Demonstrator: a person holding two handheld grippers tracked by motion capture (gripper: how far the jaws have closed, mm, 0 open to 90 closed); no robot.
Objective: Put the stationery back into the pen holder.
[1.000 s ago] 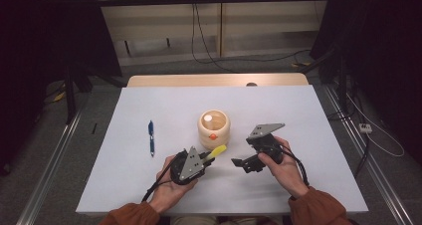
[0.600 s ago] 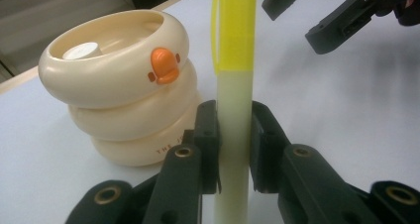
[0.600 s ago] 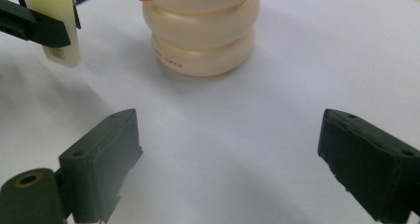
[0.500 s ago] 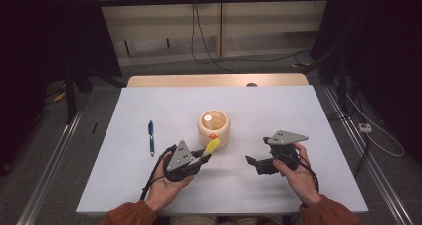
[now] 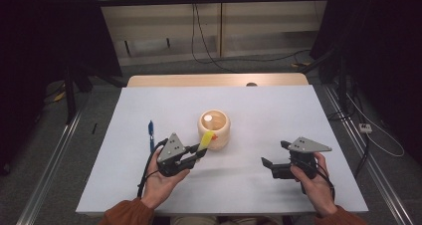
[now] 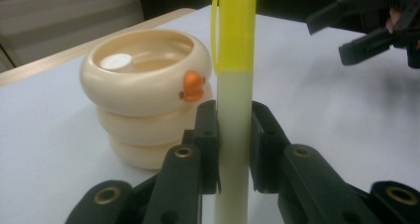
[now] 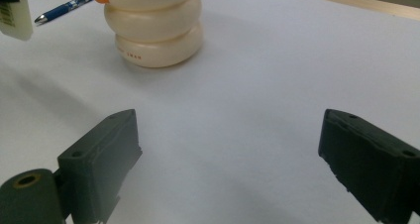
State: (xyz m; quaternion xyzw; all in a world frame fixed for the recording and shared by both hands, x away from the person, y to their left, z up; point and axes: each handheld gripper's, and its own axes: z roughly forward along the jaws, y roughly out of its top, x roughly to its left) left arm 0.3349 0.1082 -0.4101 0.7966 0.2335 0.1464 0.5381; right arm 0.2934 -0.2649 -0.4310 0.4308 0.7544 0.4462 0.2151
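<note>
A cream holder (image 5: 214,129) of stacked rings with an orange beak stands mid-table; in the left gripper view the holder (image 6: 143,100) is just left of the jaws. My left gripper (image 5: 198,153) is shut on a pale highlighter (image 5: 205,140) with a yellow cap, its capped end pointing at the holder's side. The jaws pinch the highlighter (image 6: 235,110) around its pale body. My right gripper (image 5: 273,153) is open and holds nothing, to the right of the holder and low over the table. Its jaws stand wide apart in the right gripper view (image 7: 228,149).
A blue pen (image 5: 151,134) lies on the white table (image 5: 259,110) left of the holder, close to the left hand. The pen (image 7: 64,8) also appears beyond the holder (image 7: 158,30). Cables trail from both grippers toward the table's near edge.
My right gripper has drawn away from the holder, to the right and toward the near edge. The left gripper, still holding the highlighter, has lifted slightly and shifted left.
</note>
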